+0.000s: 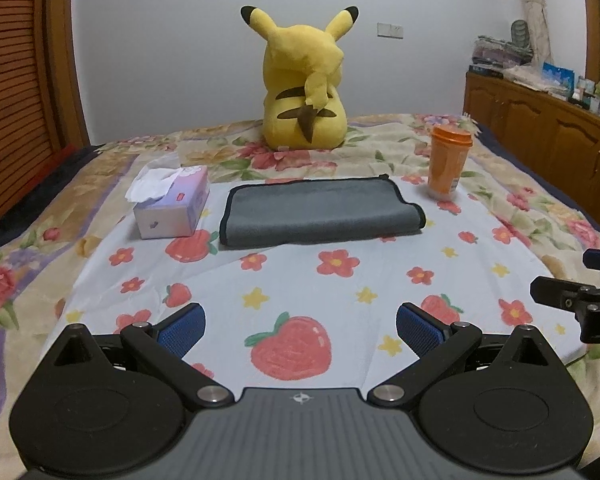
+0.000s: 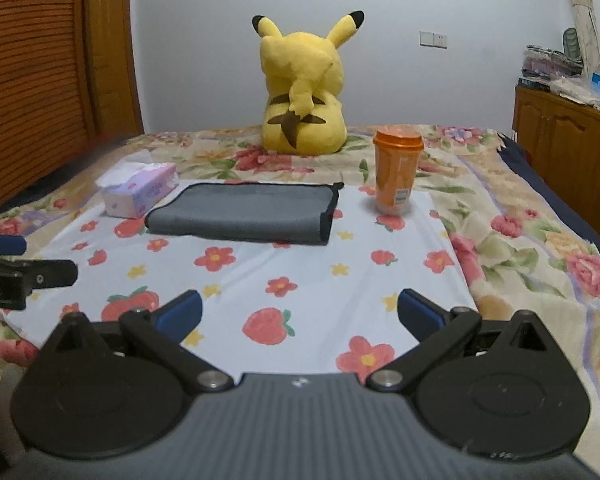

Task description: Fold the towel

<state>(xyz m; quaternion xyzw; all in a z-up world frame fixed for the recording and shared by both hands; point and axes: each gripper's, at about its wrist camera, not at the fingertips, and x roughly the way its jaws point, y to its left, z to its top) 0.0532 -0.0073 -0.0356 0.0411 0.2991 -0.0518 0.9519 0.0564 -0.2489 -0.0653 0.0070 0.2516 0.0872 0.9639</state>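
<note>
A grey towel (image 1: 320, 210) with black edging lies folded flat on the pale strawberry-print cloth (image 1: 300, 280); it also shows in the right wrist view (image 2: 248, 214). My left gripper (image 1: 300, 330) is open and empty, well short of the towel's near edge. My right gripper (image 2: 300, 314) is open and empty too, equally far back. The right gripper's side shows at the right edge of the left wrist view (image 1: 580, 300). The left gripper's side shows at the left edge of the right wrist view (image 2: 16, 272).
A purple tissue box (image 1: 172, 206) stands left of the towel. An orange lidded cup (image 1: 448, 162) stands to its right. A yellow Pikachu plush (image 1: 306, 84) sits behind. Wooden cabinets (image 1: 540, 128) run along the right, a wooden slatted door (image 1: 16, 92) on the left.
</note>
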